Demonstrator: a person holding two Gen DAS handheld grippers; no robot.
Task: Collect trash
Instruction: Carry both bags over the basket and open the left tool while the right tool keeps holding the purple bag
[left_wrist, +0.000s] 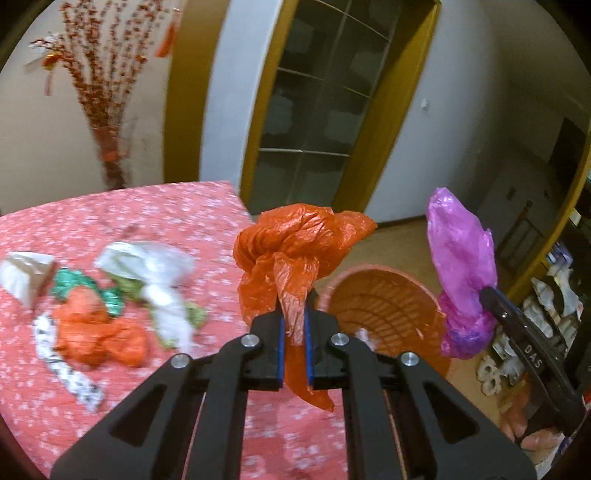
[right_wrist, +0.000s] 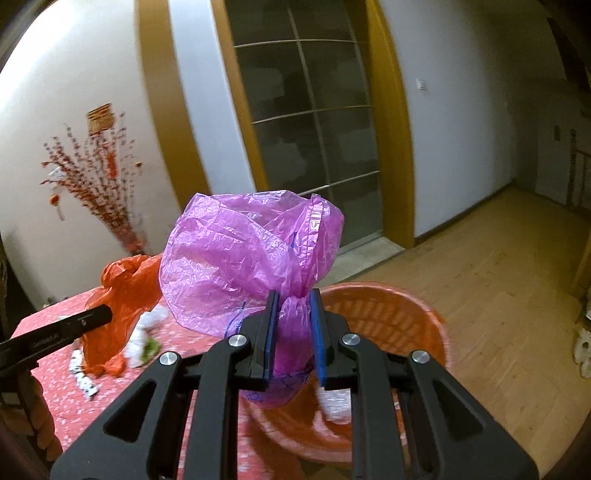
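My left hand-held gripper (left_wrist: 294, 325) pinches a crumpled orange bag (left_wrist: 291, 251); my right hand-held gripper (right_wrist: 294, 325) pinches a purple bag (right_wrist: 243, 254) (translucent, ballooned), orange basket (right_wrist: 388, 317) just beyond.

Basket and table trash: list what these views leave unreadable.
- Basket contents: right wrist view, hidden by the right gripper and purple bag.
- Basket base: left wrist view, hidden by the left gripper.
- Table trash: left wrist view, motion-blurred; items indistinct.
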